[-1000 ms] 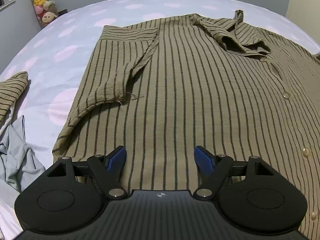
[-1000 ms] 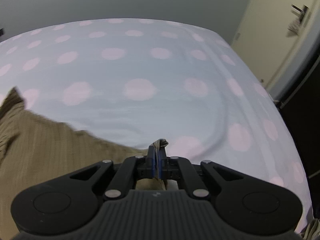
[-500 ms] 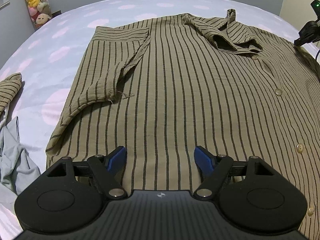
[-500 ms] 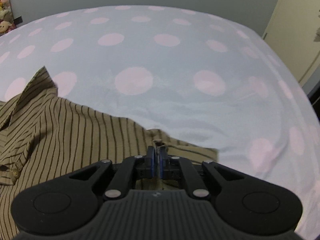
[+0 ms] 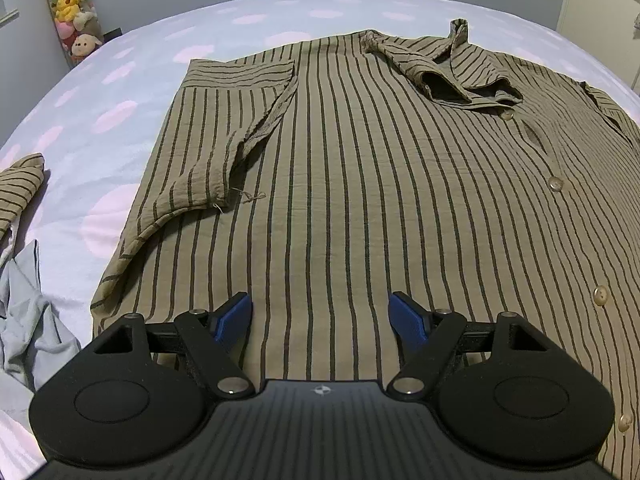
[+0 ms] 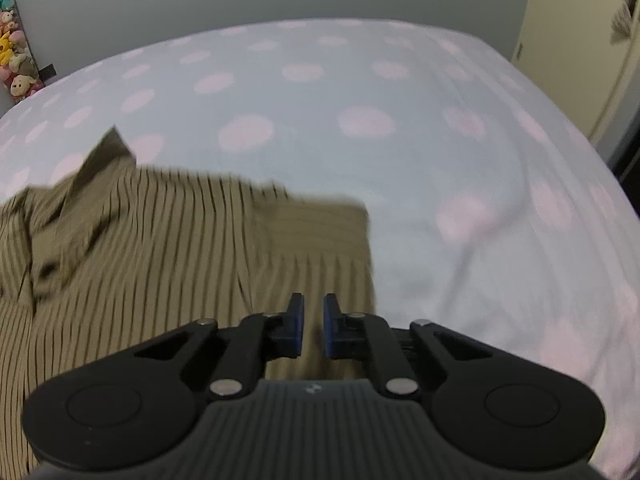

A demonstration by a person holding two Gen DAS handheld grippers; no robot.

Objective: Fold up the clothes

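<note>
Polka-dot bedsheet (image 5: 240, 16) spread across whole bed, pale with pink spots. Olive striped button-up shirt (image 5: 360, 200) laid flat, front up, collar (image 5: 444, 64) at far end, hem near; left sleeve (image 5: 224, 128) folded in over body, right sleeve (image 6: 320, 232) lying folded inward at shirt's right edge (blurred view). Thin crinkled weave: likely light, limp, prone to sliding and bunching; best pinched at hem corners or side seams, clear of buttons (image 5: 555, 184). Left gripper (image 5: 320, 316) hovering over near hem, jaws wide apart, nothing held. Right gripper (image 6: 313, 324) above right sleeve, jaws parted narrowly, nothing between. Grey garment (image 5: 28, 320) crumpled near left.
</note>
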